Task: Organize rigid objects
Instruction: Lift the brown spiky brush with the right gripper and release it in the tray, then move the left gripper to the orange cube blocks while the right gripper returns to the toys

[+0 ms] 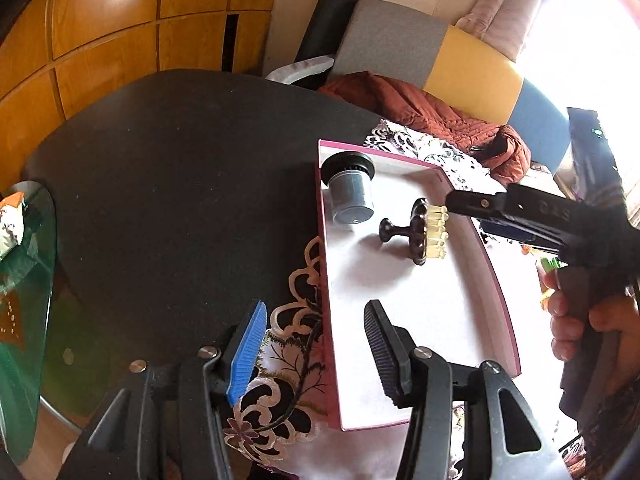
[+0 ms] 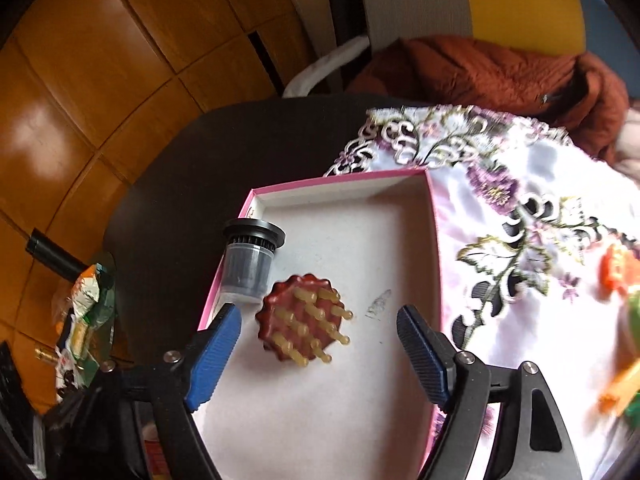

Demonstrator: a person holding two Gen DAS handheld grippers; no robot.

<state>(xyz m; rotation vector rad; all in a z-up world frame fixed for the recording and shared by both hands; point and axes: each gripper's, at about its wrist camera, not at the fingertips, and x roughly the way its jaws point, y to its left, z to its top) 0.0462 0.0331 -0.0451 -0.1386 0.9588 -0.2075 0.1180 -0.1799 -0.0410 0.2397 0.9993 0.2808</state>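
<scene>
Black table (image 1: 172,184), ahead and left of the claws. Embroidered cloth (image 2: 520,240), ahead and right of the right claw. Rust jacket (image 1: 432,116) on a sofa (image 1: 472,68), far ahead. Wood panelling (image 1: 100,32), upper left. Glass stand (image 1: 24,280), far left.

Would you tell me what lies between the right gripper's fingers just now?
The brown massage brush lies on the pink box's floor between the open right gripper fingers, untouched, in the right wrist view.

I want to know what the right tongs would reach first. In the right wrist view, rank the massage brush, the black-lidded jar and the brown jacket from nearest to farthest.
From the right tongs, which are open:
1. Massage brush, lying in the pink box just ahead, nearer the left finger.
2. Black-lidded jar, on its side at the box's left wall.
3. Brown jacket, beyond the table, upper right.
</scene>
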